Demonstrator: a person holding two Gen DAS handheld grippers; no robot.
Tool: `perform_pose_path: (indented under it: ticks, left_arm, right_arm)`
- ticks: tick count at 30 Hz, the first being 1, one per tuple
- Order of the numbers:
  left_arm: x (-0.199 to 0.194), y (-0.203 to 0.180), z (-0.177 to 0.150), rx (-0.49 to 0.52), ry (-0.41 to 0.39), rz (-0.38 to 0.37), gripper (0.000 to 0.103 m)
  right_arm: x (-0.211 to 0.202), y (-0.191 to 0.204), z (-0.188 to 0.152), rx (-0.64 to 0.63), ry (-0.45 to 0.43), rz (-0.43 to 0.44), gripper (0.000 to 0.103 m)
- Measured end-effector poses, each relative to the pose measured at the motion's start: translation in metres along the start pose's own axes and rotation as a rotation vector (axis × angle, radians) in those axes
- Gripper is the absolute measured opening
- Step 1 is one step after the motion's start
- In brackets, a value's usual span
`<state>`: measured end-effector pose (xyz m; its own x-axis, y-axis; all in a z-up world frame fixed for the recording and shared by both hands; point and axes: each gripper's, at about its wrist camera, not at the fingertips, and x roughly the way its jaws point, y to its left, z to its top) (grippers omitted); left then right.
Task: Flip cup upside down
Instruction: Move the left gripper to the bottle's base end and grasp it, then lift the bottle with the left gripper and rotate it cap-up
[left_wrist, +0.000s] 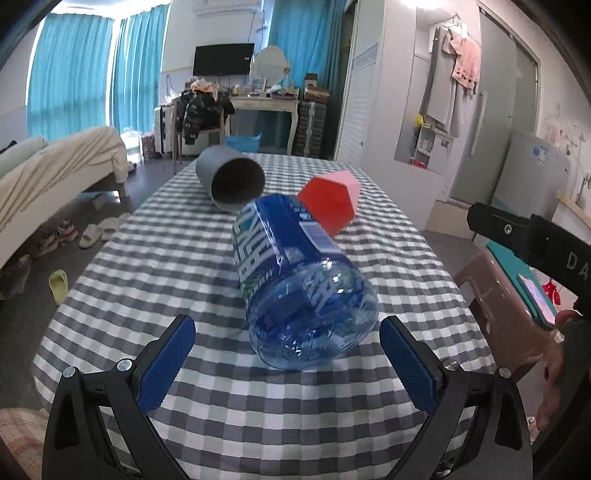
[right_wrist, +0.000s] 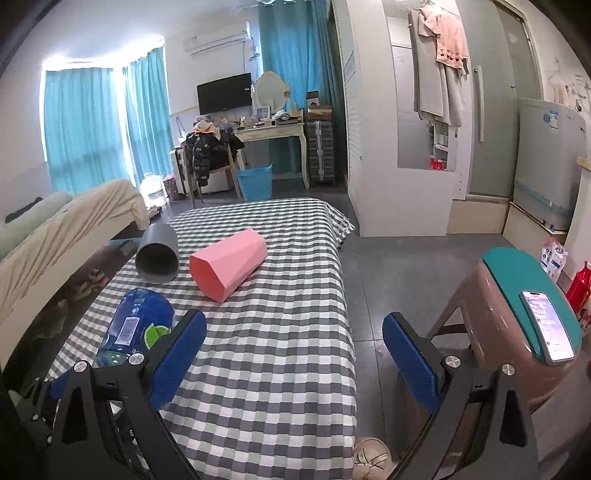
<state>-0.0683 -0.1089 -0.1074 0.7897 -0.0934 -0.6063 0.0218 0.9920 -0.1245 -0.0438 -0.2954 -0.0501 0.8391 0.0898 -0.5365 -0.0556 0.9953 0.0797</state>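
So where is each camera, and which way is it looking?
Left wrist: sits on the left gripper, low over the table, looking along it past the bottle to the grey cup and pink cup; its own open fingers show, plus a hand at the right edge.
Right wrist: sits on the right gripper at the table's right edge, facing the same way, half over floor and a stool; its open fingers show.
Shared: table, bottle, both cups, stool, the room beyond.
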Motion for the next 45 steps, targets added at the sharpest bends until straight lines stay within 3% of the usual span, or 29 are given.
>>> perform_pose_path:
  ticks: [4,6,7,11,21,25,28,37,45]
  left_arm:
    - [0.003,-0.001,-0.004,0.004,0.010,-0.018,0.101]
    - [0.003,-0.001,-0.004,0.008,0.012,-0.036,0.087]
    - [0.004,0.000,-0.003,0.012,0.020,-0.046,0.072]
    - [0.007,-0.002,-0.003,0.026,0.044,-0.058,0.058]
    - [0.002,-0.005,0.001,0.046,0.032,-0.054,0.059]
    - [0.000,-0.007,0.000,0.038,0.025,-0.054,0.078]
    - [0.000,-0.008,0.002,0.021,0.023,-0.050,0.081]
    - [0.026,-0.014,0.015,-0.063,0.071,-0.043,0.081]
    - [0.037,-0.016,0.017,-0.040,0.090,-0.041,0.080]
  right_arm:
    - [0.003,0.003,-0.001,-0.005,0.007,0.000,0.097]
    - [0.005,0.004,-0.001,-0.007,0.011,-0.001,0.097]
    - [0.006,0.004,-0.001,-0.008,0.012,-0.001,0.097]
    - [0.008,0.006,-0.002,-0.010,0.017,-0.001,0.097]
    - [0.011,0.008,-0.003,-0.015,0.025,-0.001,0.097]
    - [0.011,0.008,-0.003,-0.014,0.027,-0.004,0.097]
    - [0.012,0.008,-0.003,-0.011,0.028,-0.008,0.097]
    - [0.015,0.000,-0.003,0.008,0.038,-0.014,0.097]
    - [0.018,-0.005,-0.003,0.023,0.049,-0.008,0.097]
